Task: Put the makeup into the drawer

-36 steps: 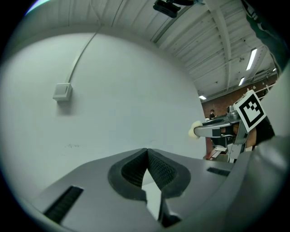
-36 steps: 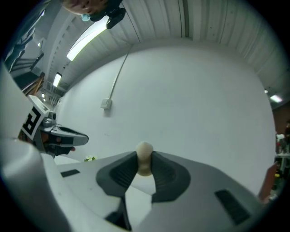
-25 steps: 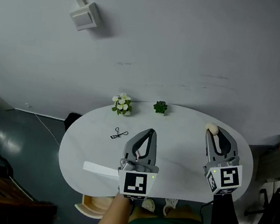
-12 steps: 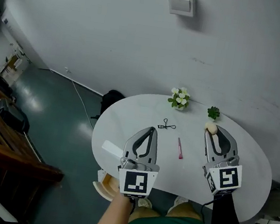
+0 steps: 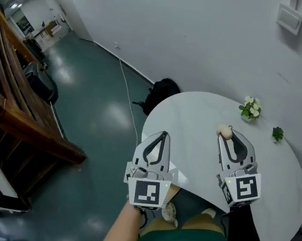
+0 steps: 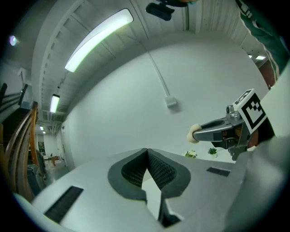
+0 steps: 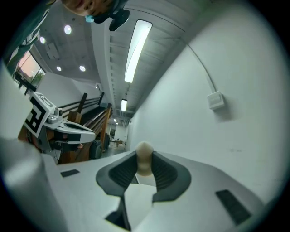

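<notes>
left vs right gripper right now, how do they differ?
Left gripper is empty; right gripper pinches a cream makeup sponge at its tips. Left gripper's jaws meet; right gripper's sit slightly apart around the sponge. Shared: same grey build, both pointing forward, side by side.

This looks like a large, bare workroom or studio of an industrial sort, not a home. The floor [image 5: 84,113] is glossy grey-green and poured smooth. The wall [image 5: 181,32] is plain white, with a surface-mounted box [image 5: 290,19] fed by an exposed conduit and a loose cable [image 5: 124,91] trailing along its foot. Long strip lights [image 6: 99,38] and small spotlights [image 7: 68,30] hang in a ribbed ceiling. Heavy wooden frames [image 5: 21,120] stand at one side. A white oval counter [image 5: 194,129] carries only two small potted plants [image 5: 250,108], and a black bag [image 5: 164,91] lies beside it.
</notes>
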The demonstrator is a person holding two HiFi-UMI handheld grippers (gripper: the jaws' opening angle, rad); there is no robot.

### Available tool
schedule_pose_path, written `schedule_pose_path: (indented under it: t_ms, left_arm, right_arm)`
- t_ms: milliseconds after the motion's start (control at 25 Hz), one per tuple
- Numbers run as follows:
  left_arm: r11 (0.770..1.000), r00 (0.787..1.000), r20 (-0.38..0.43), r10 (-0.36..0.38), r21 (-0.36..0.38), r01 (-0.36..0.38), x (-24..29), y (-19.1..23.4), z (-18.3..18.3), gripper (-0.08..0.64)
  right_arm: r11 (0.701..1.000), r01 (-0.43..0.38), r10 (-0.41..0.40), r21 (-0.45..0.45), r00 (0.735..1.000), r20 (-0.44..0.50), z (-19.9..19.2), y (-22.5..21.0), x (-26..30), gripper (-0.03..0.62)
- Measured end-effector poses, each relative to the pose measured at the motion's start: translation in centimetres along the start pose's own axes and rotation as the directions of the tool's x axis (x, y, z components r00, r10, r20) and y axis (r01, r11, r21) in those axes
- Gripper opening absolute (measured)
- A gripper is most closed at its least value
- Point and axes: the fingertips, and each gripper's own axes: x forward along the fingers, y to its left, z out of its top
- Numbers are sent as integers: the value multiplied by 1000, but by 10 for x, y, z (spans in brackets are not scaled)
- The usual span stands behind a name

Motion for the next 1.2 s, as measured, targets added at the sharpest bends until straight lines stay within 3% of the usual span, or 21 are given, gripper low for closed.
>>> schedule_pose_path:
  t_ms: [320, 560, 680, 880, 1200]
  left_arm:
    - [994, 992, -61, 112, -1, -112, -51, 85, -47, 0]
    - [986, 983, -86, 163, -12, -165, -80, 119, -77, 0]
    - [983, 978, -108, 179, -17, -182, -93, 129, -95, 0]
    - [982, 971, -151, 185, 4, -187, -113, 137, -124, 0]
    - [975, 955, -203, 215, -10, -221, -141, 149, -163, 0]
  right_arm:
    - [989, -144, 144, 24, 989, -14, -15, 102, 55, 104]
    - [962, -265, 271, 62, 957, -102, -52, 177, 79, 104]
    - [931, -353, 364, 94, 916, -170, -96, 220, 84, 103]
    - [874, -466, 485, 136, 825, -290, -162, 287, 82, 104]
    - [812, -540, 576, 222, 683, -450, -267, 354, 70, 103]
